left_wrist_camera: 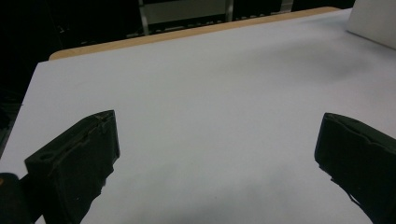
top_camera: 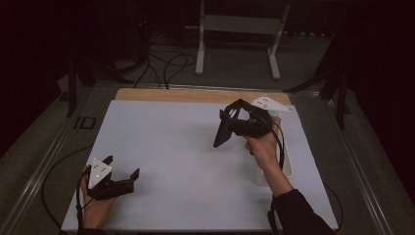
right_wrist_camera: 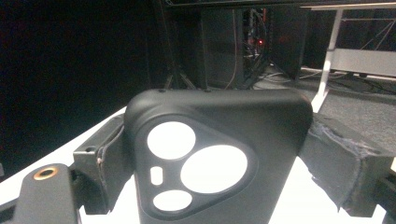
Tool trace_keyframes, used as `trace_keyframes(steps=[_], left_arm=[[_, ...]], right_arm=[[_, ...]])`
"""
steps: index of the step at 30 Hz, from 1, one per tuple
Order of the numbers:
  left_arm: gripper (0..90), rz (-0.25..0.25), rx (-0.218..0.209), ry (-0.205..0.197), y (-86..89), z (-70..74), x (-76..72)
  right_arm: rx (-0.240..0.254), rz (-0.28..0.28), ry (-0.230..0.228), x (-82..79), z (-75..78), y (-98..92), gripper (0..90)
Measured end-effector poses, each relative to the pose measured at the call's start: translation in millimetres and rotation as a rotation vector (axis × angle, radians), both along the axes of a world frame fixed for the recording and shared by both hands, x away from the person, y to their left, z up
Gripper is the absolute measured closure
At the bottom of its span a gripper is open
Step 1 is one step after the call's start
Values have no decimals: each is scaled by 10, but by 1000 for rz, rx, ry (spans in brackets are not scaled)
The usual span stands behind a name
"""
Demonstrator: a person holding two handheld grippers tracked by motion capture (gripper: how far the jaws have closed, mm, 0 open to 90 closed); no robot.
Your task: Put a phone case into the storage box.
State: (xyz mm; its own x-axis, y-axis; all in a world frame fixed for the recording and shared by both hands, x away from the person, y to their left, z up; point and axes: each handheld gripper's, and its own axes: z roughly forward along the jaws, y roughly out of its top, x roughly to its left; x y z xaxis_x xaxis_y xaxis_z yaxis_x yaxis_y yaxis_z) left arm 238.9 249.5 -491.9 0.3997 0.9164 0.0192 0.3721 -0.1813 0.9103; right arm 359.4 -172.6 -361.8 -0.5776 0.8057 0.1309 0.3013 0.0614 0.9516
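Clamping a black phone case (right_wrist_camera: 219, 158) between its jaws, right gripper (top_camera: 226, 128) holds it above the white worktop (top_camera: 181, 147) near the far right corner. Left gripper (top_camera: 122, 169) sits at the near left corner, jaws spread wide, nothing between them.

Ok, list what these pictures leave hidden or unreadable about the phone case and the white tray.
- Phone case: lower part cut off by the right gripper view's bottom edge; a small dark shape in the high view.
- White tray: high view, mostly behind the right hand and forearm; left gripper view, one corner, cut by the frame.
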Motion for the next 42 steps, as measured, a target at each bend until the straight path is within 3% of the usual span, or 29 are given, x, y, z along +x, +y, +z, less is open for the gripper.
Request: trace_keyframes(steps=[23, 42], left_arm=[[6, 2, -12, -4, 2, 0, -16], [6, 3, -11, -6, -12, -7, -20]], right_arm=[[-46, -49, 1, 137, 29, -103, 148], [-28, -110, 15, 252, 84, -237, 148]])
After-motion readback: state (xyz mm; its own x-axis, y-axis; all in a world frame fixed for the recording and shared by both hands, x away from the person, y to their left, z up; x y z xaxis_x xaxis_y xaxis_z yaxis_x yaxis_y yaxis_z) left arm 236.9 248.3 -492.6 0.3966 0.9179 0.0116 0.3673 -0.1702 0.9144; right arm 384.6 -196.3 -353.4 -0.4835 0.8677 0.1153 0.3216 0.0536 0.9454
